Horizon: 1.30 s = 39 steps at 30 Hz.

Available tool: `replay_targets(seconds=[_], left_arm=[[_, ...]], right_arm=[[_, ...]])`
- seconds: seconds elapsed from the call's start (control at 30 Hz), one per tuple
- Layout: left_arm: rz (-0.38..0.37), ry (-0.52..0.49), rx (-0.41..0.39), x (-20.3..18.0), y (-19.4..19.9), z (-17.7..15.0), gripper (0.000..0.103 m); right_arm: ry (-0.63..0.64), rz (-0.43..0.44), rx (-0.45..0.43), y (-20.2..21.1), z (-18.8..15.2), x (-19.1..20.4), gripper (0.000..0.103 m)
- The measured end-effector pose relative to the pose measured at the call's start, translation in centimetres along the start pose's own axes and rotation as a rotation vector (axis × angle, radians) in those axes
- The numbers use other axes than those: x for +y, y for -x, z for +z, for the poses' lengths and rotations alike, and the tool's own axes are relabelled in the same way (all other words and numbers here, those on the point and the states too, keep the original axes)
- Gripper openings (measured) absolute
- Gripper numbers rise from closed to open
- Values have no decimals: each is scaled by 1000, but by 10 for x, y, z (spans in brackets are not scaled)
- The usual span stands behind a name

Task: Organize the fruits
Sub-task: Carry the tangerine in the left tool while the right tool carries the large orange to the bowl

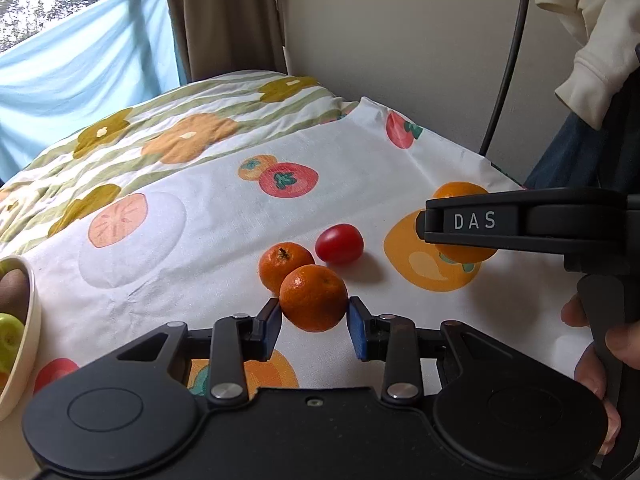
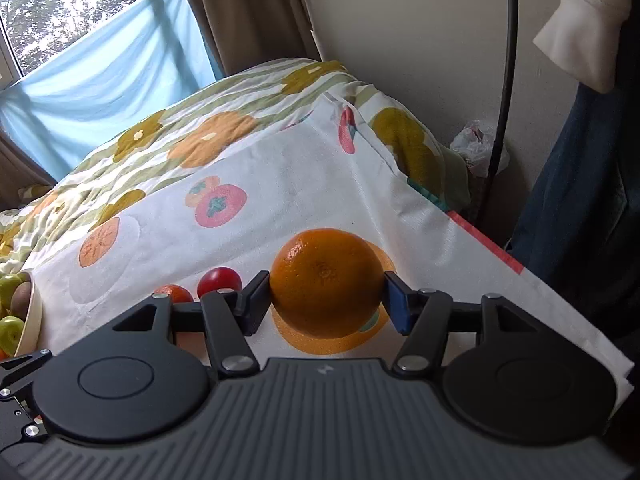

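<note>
My left claw [image 1: 314,316] has its blue pads on both sides of the nearer mandarin [image 1: 313,298], half open — the pads look touching the skin, so I judge it is gripped. A second mandarin [image 1: 285,266] sits just behind it, touching, with a red tomato [image 1: 339,243] beside. The bowl [image 1: 28,332] lies to the left of this claw, near, so the left side is the nearer one. My right claw [image 2: 326,298] is opened wide and closed around the big orange [image 2: 326,282], above the bench cloth [image 2: 256,196].
</note>
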<state>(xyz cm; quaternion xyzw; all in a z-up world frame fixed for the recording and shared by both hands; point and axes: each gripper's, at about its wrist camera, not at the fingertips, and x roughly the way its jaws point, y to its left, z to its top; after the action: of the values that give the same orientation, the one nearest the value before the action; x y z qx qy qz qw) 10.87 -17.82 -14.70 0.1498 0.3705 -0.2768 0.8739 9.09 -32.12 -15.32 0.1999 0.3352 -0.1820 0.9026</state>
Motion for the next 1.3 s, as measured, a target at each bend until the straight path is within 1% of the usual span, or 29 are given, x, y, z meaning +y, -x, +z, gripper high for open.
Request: replay_targets(seconds=[0.2,0.37,0.57,0.67,0.8,0.97,1.1,1.3], left_arm=[[54,60,-49,3,29,3,39],[120,117,-99,10,59,8,39],[202,207,-128,35,92,13,39],[251,246,-146,55,106,14,39],[300,286,-158,88,122,12,39],[350,311,-143,134,131,2,39],[376,323,-123,166,131,-7,39],[389,325,-90,204,120,-23,39]], right_arm=[[60,83,2,18,11,11,74],[136,170,-2,39,24,31,74],[228,280,-6,62,45,66,74],[276,323,-21,70,50,90,74],[308,371,-20,72,55,125,74],[351,420,-4,66,48,177,74],[370,443,21,55,39,214,74],[400,459,54,32,22,261,74]])
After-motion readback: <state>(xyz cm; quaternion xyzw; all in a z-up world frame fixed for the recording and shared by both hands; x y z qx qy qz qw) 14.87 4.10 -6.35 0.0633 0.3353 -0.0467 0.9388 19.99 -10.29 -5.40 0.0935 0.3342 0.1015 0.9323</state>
